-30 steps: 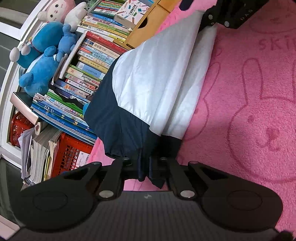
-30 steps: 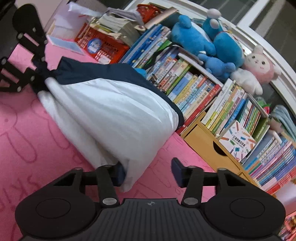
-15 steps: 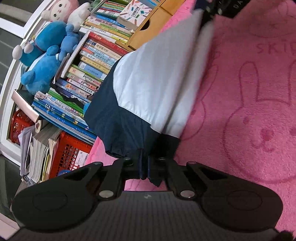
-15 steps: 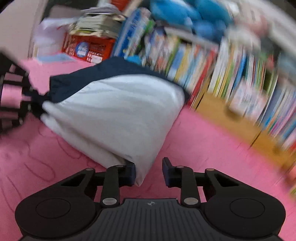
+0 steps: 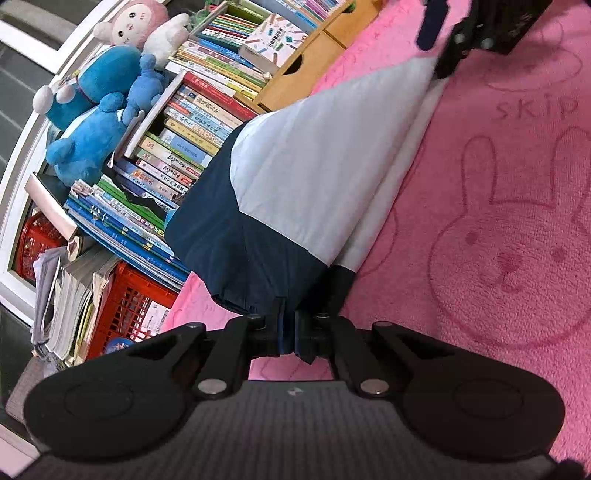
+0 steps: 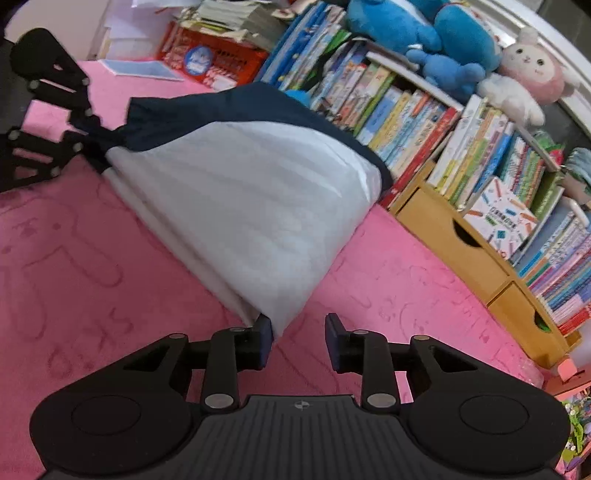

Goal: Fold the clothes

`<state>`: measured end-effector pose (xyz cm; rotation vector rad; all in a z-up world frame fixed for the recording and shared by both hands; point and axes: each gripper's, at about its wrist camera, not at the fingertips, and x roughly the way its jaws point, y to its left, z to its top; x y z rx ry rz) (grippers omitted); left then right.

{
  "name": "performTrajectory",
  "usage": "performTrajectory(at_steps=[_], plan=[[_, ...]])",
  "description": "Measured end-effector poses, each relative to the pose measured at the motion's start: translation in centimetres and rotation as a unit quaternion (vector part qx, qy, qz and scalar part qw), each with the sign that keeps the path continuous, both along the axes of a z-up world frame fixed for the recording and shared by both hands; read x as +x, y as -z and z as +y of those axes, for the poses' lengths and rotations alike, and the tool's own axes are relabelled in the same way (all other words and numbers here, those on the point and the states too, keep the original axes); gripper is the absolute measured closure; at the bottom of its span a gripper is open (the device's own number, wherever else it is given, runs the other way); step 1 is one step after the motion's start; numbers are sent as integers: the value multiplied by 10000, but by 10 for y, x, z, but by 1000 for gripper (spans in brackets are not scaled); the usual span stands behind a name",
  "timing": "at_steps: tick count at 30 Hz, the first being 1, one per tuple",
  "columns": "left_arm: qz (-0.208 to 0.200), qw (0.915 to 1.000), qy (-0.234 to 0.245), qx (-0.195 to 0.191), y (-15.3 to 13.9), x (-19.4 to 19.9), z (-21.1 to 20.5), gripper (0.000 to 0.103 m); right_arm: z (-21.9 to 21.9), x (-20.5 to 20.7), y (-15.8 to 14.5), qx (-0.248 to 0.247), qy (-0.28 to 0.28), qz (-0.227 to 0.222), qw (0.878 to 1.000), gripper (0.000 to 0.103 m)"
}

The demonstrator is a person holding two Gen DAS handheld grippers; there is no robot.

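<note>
Two grippers work on one shirt [image 5: 295, 177] over a pink blanket [image 5: 498, 229]. The left gripper [image 5: 290, 332] is pressed tight on the dark blue end of the shirt, just as it was a second ago. The right gripper [image 6: 298, 338] has its fingers spread apart. The white corner of the shirt touches the left finger [image 6: 264, 330], but nothing sits between the two fingers, and the gap looks wider than half a second ago. The shirt is folded and stretches between the two grippers, white in the middle and dark blue along the far edge. Its low edge rests on the blanket, which has bunny shapes pressed into it. The right view was blurry half a second ago and is sharp now. Behind the shirt are rows of books [image 6: 424, 122] and a red basket [image 5: 129, 295]. Blue plush toys [image 6: 417, 26] and a pink plush [image 6: 535, 66] sit on top of the books.
</note>
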<state>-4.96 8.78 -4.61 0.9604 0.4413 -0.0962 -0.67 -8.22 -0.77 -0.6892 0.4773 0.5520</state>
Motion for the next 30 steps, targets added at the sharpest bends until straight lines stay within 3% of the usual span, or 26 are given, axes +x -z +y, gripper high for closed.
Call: performTrajectory(at_steps=[3, 5, 7, 8, 12, 18, 20, 27, 30], plan=[[-62, 9999, 4, -155, 0, -2, 2, 100, -14, -6, -11, 84, -141, 328, 9993, 66], [-91, 9997, 15, -216, 0, -2, 3, 100, -21, -10, -22, 287, -272, 488, 9980, 59], [-111, 9996, 30, -248, -1, -3, 4, 100, -21, -14, -38, 646, -456, 476, 9957, 45], [-113, 9996, 36, -251, -1, -4, 4, 99, -17, -14, -45, 850, -572, 470, 9936, 43], [-121, 9996, 62, -262, 0, -6, 4, 99, 16, -1, -56, 1298, -754, 437, 9877, 44], [-139, 9996, 120, -226, 1, -15, 4, 99, 80, 16, -33, 1281, -973, 765, 9840, 59], [-147, 9996, 137, -221, 2, -20, 4, 99, 95, 21, -22, 1258, -1005, 917, 9827, 59], [-92, 9997, 144, -166, 4, -30, 3, 99, 97, 26, -16, 1371, -1033, 1225, 9775, 59], [-44, 9998, 103, -182, 4, -34, 5, 101, 98, 22, -22, 1515, -1062, 1114, 9764, 59]])
